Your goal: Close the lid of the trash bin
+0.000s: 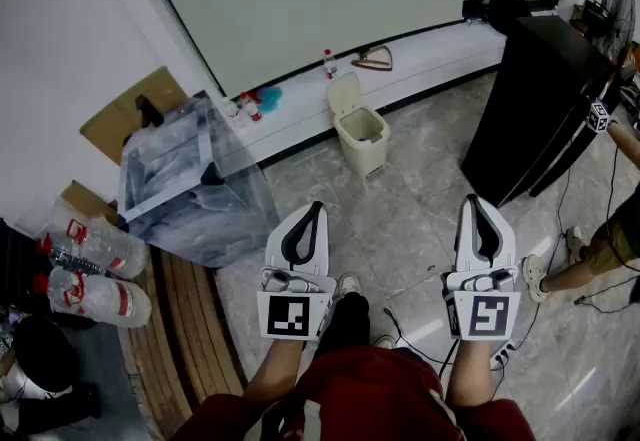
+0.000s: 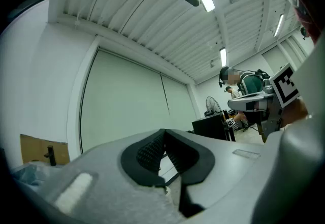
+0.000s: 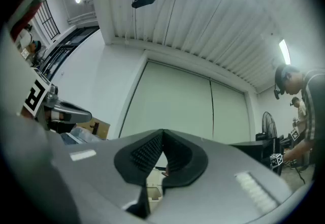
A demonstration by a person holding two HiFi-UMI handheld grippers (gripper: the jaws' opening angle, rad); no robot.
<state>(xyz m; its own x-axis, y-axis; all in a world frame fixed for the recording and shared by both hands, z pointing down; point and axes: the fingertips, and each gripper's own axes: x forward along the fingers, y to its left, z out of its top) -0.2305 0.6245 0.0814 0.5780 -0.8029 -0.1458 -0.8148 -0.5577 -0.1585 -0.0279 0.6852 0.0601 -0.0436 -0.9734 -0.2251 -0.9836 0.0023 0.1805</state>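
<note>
- Both forearms reach forward. The left gripper (image 1: 316,209) and right gripper (image 1: 470,201) tilt slightly upward, each with its jaws pressed together on nothing.
- The trash bin (image 1: 362,137) stands well ahead against the wall ledge, its lid (image 1: 345,94) raised.
- Only the right gripper view seems to catch the bin, low beneath its jaws.

Bare tile floor (image 1: 400,219) ran open straight ahead to the trash bin (image 1: 364,141), bin backed against the white ledge (image 1: 440,47), clear plastic box (image 1: 190,184) crowded the left side, black cabinet (image 1: 535,99) walled the right, cables (image 1: 592,301) and a bystander's leg (image 1: 590,254) lay further right.
</note>
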